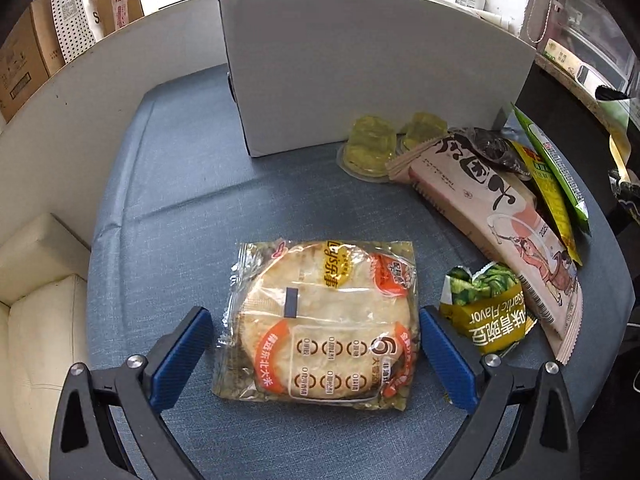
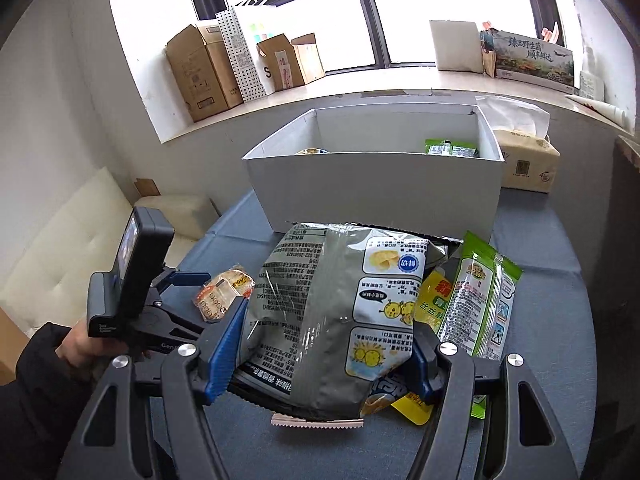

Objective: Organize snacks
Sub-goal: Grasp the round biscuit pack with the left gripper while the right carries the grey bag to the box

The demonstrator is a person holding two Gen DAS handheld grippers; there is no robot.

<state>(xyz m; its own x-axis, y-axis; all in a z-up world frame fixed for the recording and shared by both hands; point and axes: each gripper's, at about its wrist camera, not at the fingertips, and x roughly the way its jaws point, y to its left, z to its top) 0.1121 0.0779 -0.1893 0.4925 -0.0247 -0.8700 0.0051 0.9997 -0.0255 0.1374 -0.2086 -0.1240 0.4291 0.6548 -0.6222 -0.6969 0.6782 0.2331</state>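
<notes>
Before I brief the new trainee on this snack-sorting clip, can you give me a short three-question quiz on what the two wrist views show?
1. True or false: the left hand-held gripper is shut on the rice cracker pack.
2. What does the right hand-held gripper hold? A) tissue pack B) grey chip bag C) jelly cup
3. Fill in: the white box already holds a ____ packet at its right end.

Key
1. False: its fingers stand either side of the pack, apart from it.
2. B, the grey chip bag.
3. Green: the green packet.
</notes>
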